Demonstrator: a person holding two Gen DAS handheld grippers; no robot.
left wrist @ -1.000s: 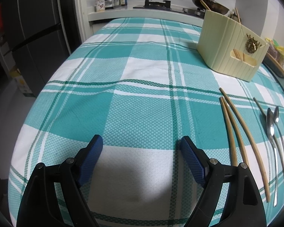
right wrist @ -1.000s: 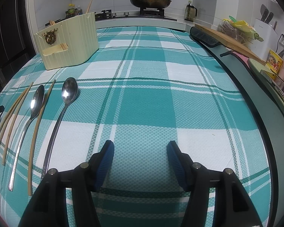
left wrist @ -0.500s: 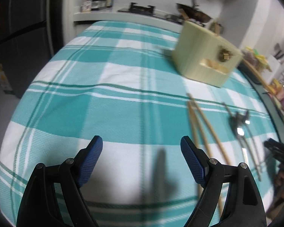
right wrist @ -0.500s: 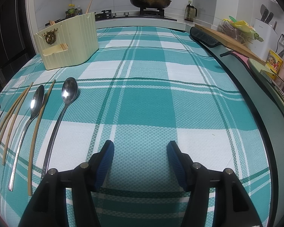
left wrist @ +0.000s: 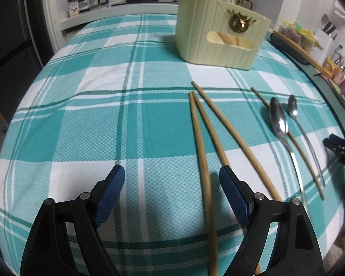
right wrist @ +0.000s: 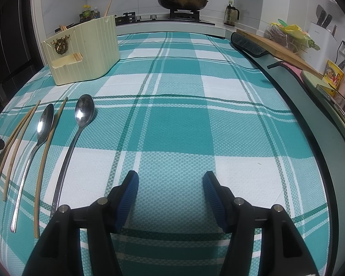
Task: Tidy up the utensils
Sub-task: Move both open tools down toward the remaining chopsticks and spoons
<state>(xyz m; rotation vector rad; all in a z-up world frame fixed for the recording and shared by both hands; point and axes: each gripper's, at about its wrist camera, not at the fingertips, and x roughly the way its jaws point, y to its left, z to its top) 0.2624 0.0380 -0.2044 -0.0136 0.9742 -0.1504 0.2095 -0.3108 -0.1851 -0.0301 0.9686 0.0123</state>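
My left gripper (left wrist: pixel 172 193) hangs spread wide over the near edge of the table (left wrist: pixel 85 119), which is covered in a teal and white check cloth; nothing is pinched, though the leftmost chopstick (left wrist: pixel 203 174) runs along the cloth in the gap between the blue pads, nearer the right one and touching neither. Its partner (left wrist: pixel 210 133) lies just beside it, their far tips meeting, and a third chopstick (left wrist: pixel 237 142) angles off to the right of them. Further toward the table's right edge lie the larger spoon (left wrist: pixel 278 122), a fourth chopstick (left wrist: pixel 296 147) passing under it, and the smaller spoon (left wrist: pixel 293 109), all pointing at the far side. The cream utensil holder (left wrist: pixel 218 36) stands upright toward the far edge, with a few sticks already in it. My right gripper (right wrist: pixel 170 193) is released too, its pads apart over bare cloth near the near edge, well right of the long-handled spoon (right wrist: pixel 84 112).
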